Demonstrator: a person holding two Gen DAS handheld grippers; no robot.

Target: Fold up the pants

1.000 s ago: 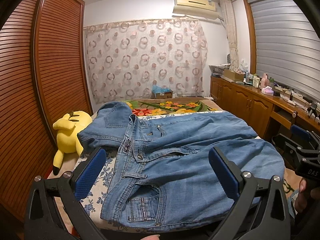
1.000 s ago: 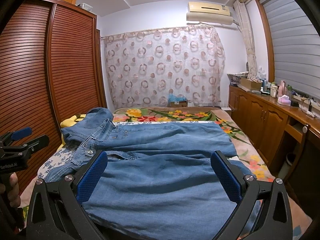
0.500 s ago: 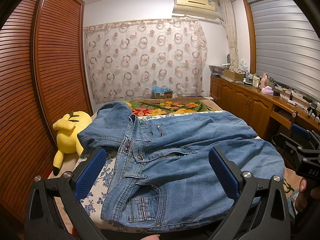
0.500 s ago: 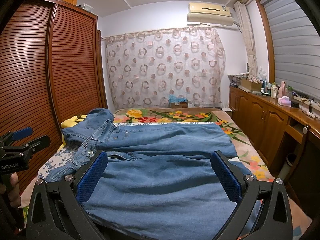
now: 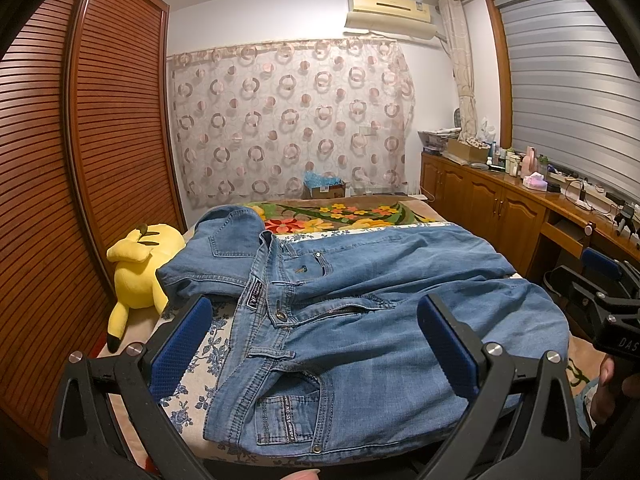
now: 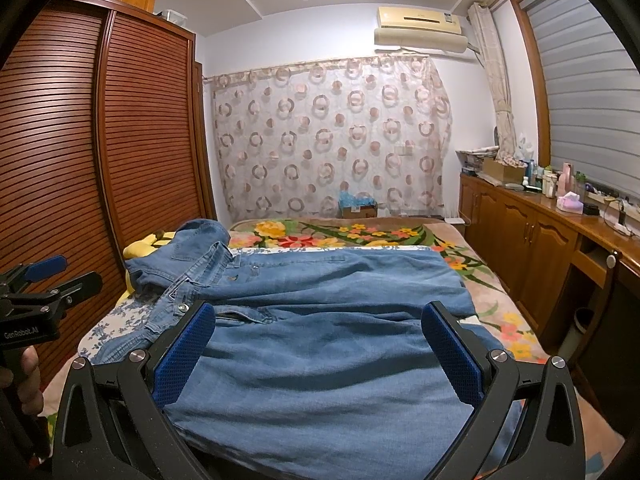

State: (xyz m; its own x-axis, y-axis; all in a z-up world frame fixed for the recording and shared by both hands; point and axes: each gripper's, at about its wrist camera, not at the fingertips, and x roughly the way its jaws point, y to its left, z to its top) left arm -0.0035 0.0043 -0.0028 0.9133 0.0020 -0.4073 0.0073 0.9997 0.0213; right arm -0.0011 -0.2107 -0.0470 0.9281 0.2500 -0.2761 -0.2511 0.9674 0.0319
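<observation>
Blue jeans (image 5: 360, 320) are lying spread across the bed (image 5: 192, 364); left gripper (image 5: 316, 344) and right gripper (image 6: 320, 348) are hovering at six o'clock, jaws wide, holding nothing.

Yellow plush toy (image 5: 138, 268) beside wardrobe (image 5: 80, 160); floral blanket (image 5: 332, 218), perhaps fleece.

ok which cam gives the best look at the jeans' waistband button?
Left wrist. The waistband button sits near frame centre between the open fingers of the left gripper, with the fly and waistband label of the jeans clear. In the right wrist view the button is small, off to the left beside a fingertip of the right gripper.
</observation>
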